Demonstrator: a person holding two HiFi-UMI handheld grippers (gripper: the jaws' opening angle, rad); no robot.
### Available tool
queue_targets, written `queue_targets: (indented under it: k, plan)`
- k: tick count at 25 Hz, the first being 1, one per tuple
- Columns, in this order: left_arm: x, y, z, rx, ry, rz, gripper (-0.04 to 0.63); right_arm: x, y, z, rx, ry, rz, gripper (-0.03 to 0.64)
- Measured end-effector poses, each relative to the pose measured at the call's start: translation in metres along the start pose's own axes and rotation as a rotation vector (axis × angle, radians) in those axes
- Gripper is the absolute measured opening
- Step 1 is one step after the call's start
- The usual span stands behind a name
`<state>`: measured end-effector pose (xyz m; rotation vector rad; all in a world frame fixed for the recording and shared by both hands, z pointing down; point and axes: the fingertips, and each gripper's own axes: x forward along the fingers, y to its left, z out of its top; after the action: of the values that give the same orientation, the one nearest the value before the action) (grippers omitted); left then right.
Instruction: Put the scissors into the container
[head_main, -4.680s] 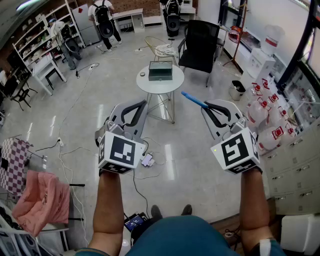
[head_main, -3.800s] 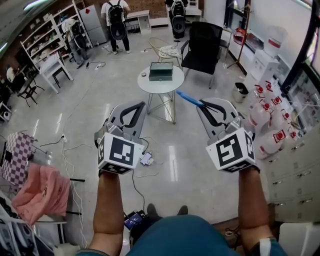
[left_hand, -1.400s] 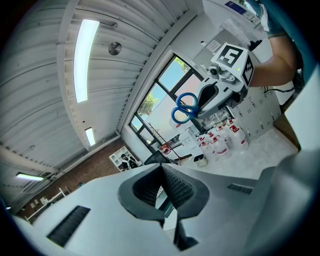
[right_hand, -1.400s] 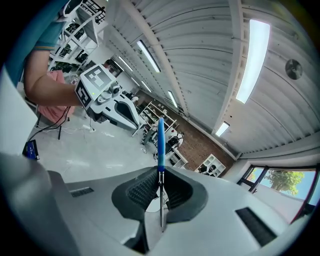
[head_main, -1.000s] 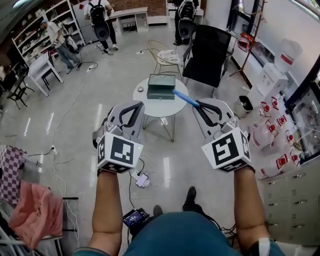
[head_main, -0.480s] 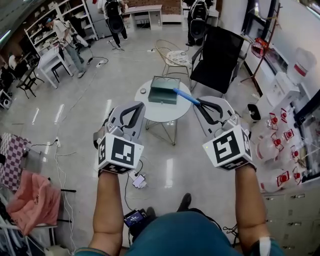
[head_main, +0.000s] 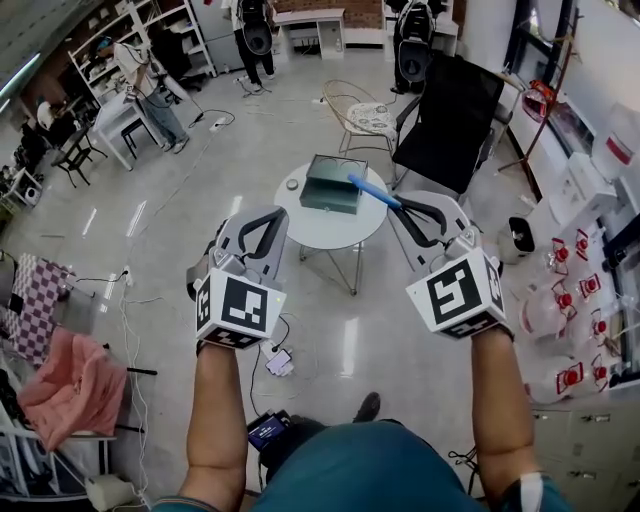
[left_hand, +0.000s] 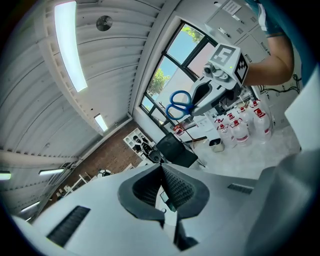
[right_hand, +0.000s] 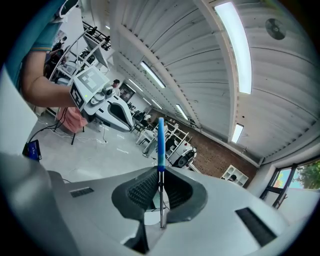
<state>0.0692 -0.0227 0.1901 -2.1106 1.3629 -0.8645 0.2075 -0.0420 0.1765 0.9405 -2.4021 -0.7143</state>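
The right hand-held gripper (head_main: 418, 212) clamps blue-handled metal scissors (head_main: 374, 190) by the blades; the left hand-held gripper (head_main: 262, 226) is clenched on nothing

Teal shirt (head_main: 345, 468), short sleeves (right_hand: 34, 31)

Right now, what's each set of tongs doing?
Left tongs: shut, holding nothing.
Right tongs: shut on the blue-handled metal scissors.

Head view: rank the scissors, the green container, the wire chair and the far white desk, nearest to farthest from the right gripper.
1. scissors: clamped in the right gripper itself, blue handles sticking out ahead.
2. green container: on the round table, ahead and to the left.
3. wire chair: beyond the table.
4. white desk: by the back wall.
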Motion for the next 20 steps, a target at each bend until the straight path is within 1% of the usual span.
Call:
queue_targets:
  k: [2,5,10,14,20]
  plan:
    - [0.004,-0.002,0.007,0.009,0.008,0.007,0.017,-0.003,-0.009,-0.006,-0.001,-0.013,0.002,0.051]
    - [0.013,-0.007,0.013,0.018,0.018,0.005,0.018,-0.005,-0.019,-0.019,0.028,-0.011,-0.002,0.051]
    - [0.034,-0.007,0.01,0.012,0.017,-0.006,0.018,0.004,-0.024,-0.036,0.042,0.006,0.003,0.051]
    - [0.062,-0.003,0.008,0.003,-0.004,-0.027,0.018,0.016,-0.034,-0.051,0.052,0.044,-0.001,0.051]
    - [0.116,0.016,0.012,0.002,-0.052,-0.051,0.018,0.045,-0.071,-0.067,0.029,0.075,-0.031,0.051]
